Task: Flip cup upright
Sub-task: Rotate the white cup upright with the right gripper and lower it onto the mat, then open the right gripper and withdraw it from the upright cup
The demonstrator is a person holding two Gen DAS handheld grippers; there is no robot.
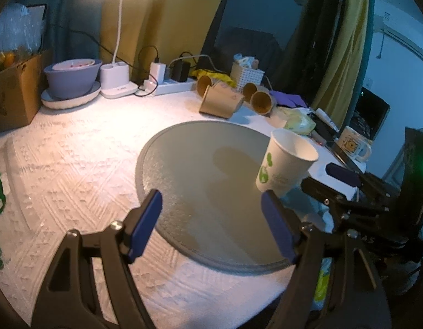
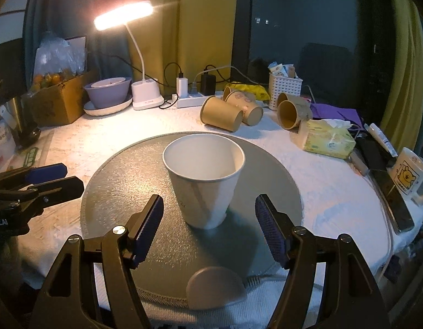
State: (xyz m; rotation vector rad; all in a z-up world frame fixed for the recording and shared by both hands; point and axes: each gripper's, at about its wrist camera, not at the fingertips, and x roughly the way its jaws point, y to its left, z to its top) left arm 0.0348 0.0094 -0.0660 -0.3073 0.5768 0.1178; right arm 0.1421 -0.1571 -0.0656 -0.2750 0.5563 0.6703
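A white paper cup (image 2: 204, 181) stands upright, mouth up, on the round grey mat (image 2: 123, 170). In the left wrist view the cup (image 1: 286, 163) shows green print and stands at the mat's (image 1: 189, 170) right edge. My right gripper (image 2: 208, 229) is open, its blue pads either side of the cup's base without touching it. My left gripper (image 1: 213, 226) is open and empty over the mat's near left part. The right gripper (image 1: 345, 185) shows in the left wrist view beside the cup. The left gripper (image 2: 51, 178) shows at the left of the right wrist view.
Several brown paper cups (image 2: 225, 112) lie on their sides at the back. A tissue box (image 2: 328, 138), a white basket (image 2: 284, 87), a bear mug (image 2: 408, 175) and a phone (image 2: 395, 203) are at the right. A lamp base (image 2: 147, 94), power strip (image 2: 191, 98), bowl (image 2: 107, 90) and cardboard box (image 2: 56, 101) line the back left.
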